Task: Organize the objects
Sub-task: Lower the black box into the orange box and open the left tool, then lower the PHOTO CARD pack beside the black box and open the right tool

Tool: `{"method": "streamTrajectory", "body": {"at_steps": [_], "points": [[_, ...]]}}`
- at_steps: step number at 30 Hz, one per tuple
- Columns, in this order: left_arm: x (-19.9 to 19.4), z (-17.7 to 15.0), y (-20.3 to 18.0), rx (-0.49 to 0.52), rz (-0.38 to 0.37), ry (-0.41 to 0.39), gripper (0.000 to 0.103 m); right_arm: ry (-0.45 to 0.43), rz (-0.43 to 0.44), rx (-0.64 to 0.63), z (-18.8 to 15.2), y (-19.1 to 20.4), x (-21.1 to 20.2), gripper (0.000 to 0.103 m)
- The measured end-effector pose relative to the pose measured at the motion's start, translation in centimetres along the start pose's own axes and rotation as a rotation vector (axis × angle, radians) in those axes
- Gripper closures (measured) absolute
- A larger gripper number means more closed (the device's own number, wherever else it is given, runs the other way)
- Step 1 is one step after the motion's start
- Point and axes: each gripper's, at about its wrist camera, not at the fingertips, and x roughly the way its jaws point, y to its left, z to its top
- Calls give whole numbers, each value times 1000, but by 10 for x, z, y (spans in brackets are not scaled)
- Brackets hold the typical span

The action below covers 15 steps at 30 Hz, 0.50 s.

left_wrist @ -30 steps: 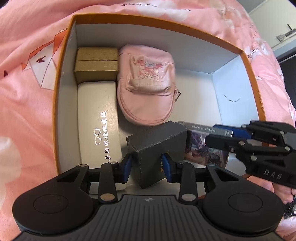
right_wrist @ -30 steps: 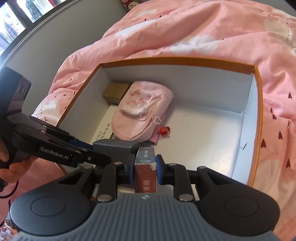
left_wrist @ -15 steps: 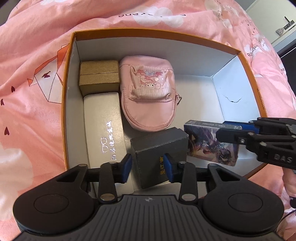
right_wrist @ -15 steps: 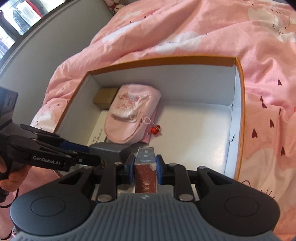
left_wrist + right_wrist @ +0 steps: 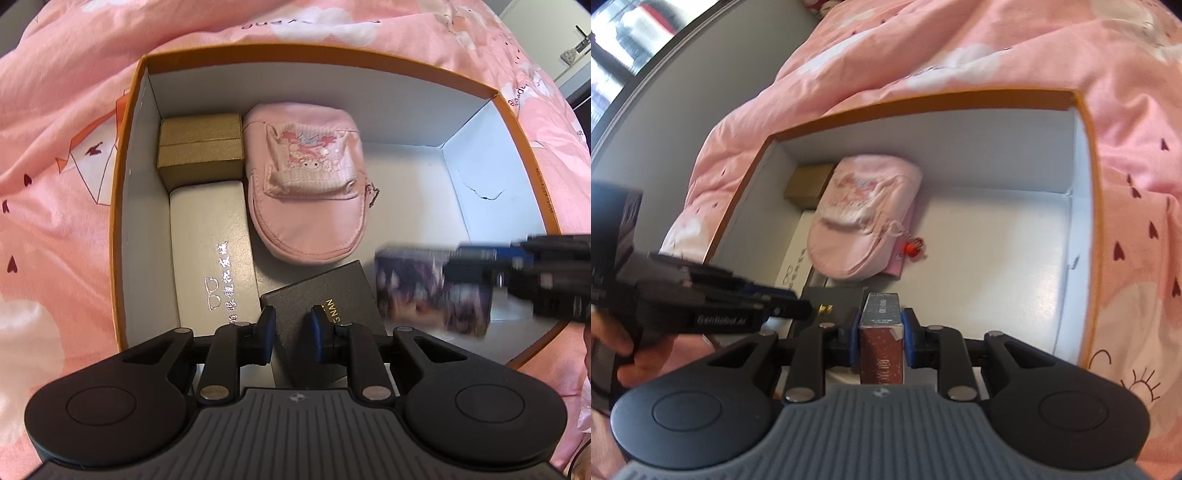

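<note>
An orange-rimmed storage box (image 5: 125, 206) with white inner walls sits on a bed covered by a pink quilt (image 5: 55, 147). Inside, along the left of the left wrist view, a gold box (image 5: 201, 147) lies at the far end with a white glasses case (image 5: 212, 258) just in front of it. A pink pouch (image 5: 304, 192) fills the upper middle, and a black box (image 5: 328, 302) lies flat at the lower middle, beside the glasses case.

The left tool (image 5: 289, 332) hovers above the black box with its blue pads apart and nothing between them; it looks narrowly open, though the box beneath makes this hard to judge.

The right tool (image 5: 882, 332) is clamped on a card box (image 5: 882, 339), dark red on its near face. In the left wrist view this card box appears blurred at the lower right, above the box floor.

The step in hand appears to be placing the card box. The right half of the floor is bare, so the next move likely calls for lowering the card box beside the black box, then parting the pads.
</note>
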Motion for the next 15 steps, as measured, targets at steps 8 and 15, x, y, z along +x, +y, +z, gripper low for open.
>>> {"method": "streamTrajectory", "body": {"at_steps": [8, 15], "points": [[0, -2, -8, 35, 2, 1, 81, -56, -50, 106, 3, -11, 1, 78], [5, 4, -4, 37, 15, -2, 81, 83, -70, 75, 0, -12, 2, 77]]}}
